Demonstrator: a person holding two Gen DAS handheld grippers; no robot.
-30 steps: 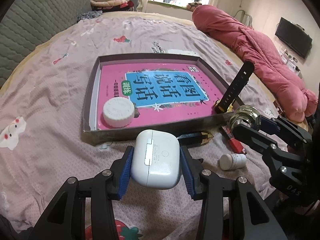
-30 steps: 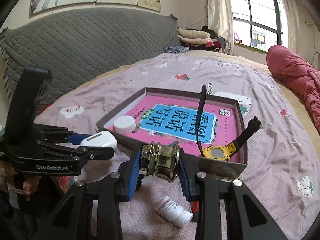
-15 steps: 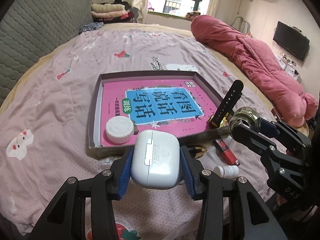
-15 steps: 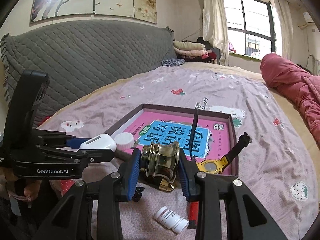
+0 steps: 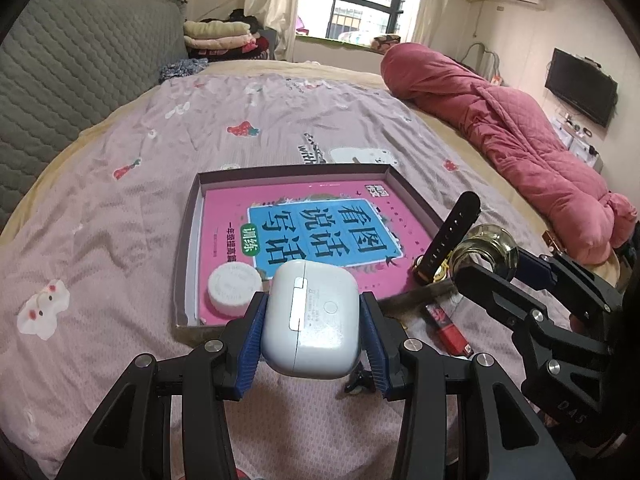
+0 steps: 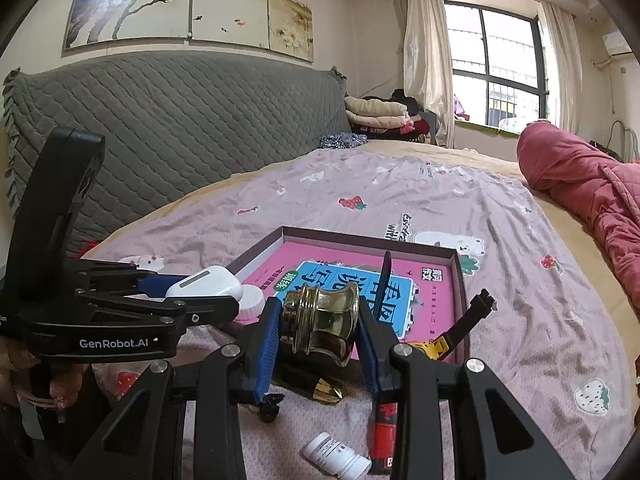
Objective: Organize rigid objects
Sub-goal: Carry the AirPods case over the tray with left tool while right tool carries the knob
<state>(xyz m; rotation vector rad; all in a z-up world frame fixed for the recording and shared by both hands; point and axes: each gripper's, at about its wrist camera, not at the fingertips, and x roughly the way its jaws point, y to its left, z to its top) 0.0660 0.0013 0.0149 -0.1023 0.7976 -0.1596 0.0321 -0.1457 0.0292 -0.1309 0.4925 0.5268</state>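
White and glossy, the earbud case (image 5: pixel 310 322) sits clamped between the blue pads of the left gripper (image 5: pixel 311 332), held in the air short of the shallow tray (image 5: pixel 185 256). Beside it, the right gripper (image 6: pixel 319 326) is closed on a brass knob (image 6: pixel 320 318), also short of the tray's near wall. On the bedsheet (image 5: pixel 100 208) in front of the tray lie a small white pill bottle (image 6: pixel 336 456), a red marker (image 5: pixel 448 326) and a dark pen with a gold tip (image 6: pixel 320 388). Inside the tray, on a pink book (image 5: pixel 320 224), rest a white round lid (image 5: pixel 234 288) at the near left corner and a yellow watch (image 6: pixel 434 346) with black straps at the near right corner.
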